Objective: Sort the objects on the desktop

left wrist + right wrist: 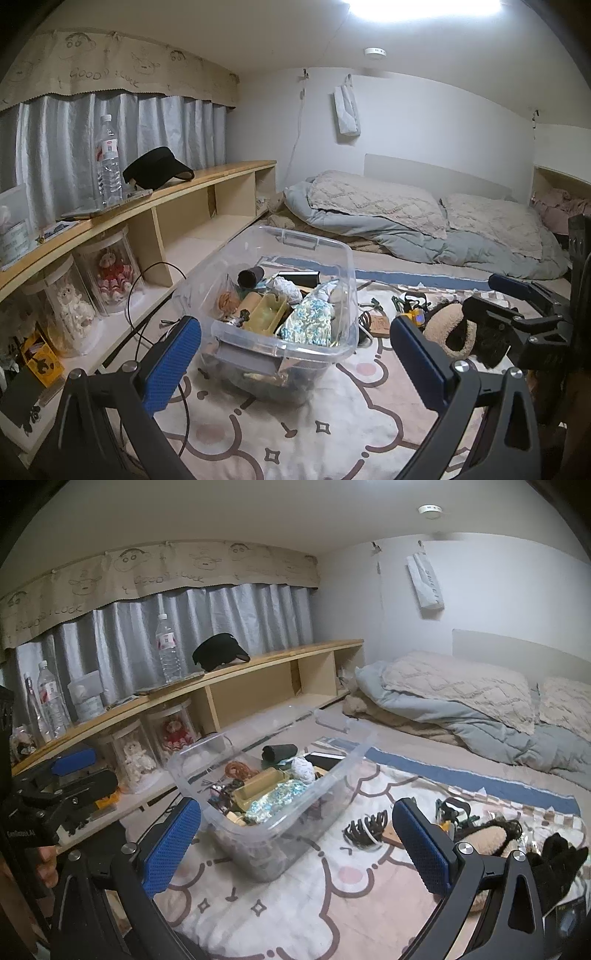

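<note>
- The left gripper (295, 354) hangs with its blue-padded fingers wide apart and nothing between them; straight ahead of it, just past the tips, sits the clear plastic bin (236, 254) on the cartoon-print blanket (332, 424).
- The right gripper (295, 838) is likewise spread wide and empty, with the same bin (207, 753) ahead and slightly to its left.
- Inside the bin, seen past the left gripper: a dark rolled cylinder (250, 277) toward the far side, a black flat case (300, 277) beside it, a crumpled white wad (287, 288), an orange coil of cord (228, 301), a yellow-green plastic tray (266, 313) and a blue-and-white patterned pouch (308, 323) against the near wall.
- Loose on the blanket, ahead and right of the right gripper: a black claw hair clip (364, 829), a fuzzy tan slipper (487, 840) and a black glove (557, 856) close to its right finger.
- Off to the left of both tools, a wooden shelf (207, 181) carries a water bottle (108, 162) and a black visor (157, 170); below it stand two clear doll cases (107, 269).
</note>
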{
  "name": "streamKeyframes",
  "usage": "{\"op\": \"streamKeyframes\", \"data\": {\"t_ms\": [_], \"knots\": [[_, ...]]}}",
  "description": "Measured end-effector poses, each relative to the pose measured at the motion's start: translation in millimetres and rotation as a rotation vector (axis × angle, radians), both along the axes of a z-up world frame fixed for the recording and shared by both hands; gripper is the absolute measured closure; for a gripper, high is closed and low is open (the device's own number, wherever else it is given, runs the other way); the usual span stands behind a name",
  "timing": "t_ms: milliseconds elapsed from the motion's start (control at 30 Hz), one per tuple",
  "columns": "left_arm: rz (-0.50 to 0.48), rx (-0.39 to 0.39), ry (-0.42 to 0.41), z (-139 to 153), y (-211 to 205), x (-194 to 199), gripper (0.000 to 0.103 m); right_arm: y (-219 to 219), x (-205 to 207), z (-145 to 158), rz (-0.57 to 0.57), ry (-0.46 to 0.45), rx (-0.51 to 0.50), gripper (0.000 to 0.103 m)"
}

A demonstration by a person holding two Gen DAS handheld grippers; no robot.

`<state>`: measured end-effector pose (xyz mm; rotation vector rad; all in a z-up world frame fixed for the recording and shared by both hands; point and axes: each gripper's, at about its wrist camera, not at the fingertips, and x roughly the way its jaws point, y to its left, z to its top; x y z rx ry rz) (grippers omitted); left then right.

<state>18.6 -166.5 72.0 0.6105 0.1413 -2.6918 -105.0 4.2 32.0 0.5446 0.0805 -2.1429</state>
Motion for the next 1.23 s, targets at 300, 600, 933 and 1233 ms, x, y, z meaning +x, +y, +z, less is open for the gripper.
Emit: {"op": "streamKeyframes", "data": {"t_ms": [300,600,933,1233], "knots": [[0.000,0.023,-0.002,-8.5,2.3,1.6,0.000,5.6,3.9,-3.2,-0.007,0.017,0.020,0.000],[0.003,0.035,-0.008,-14.6,-2.3,1.1,0.000,1.4,9.2,-6.2,0.002,0.035,0.054,0.000],[0.003,0.048,-0.010,-18.9,-4.8,1.3,0.000,-2.3,8.4,-8.4,0.002,0.034,0.076,0.000],[-0.010,0.055,-0.020,-22.6,0.5,-1.6,0.000,-2.4,8.3,-8.3,-0.001,0.030,0.076,0.000]]}}
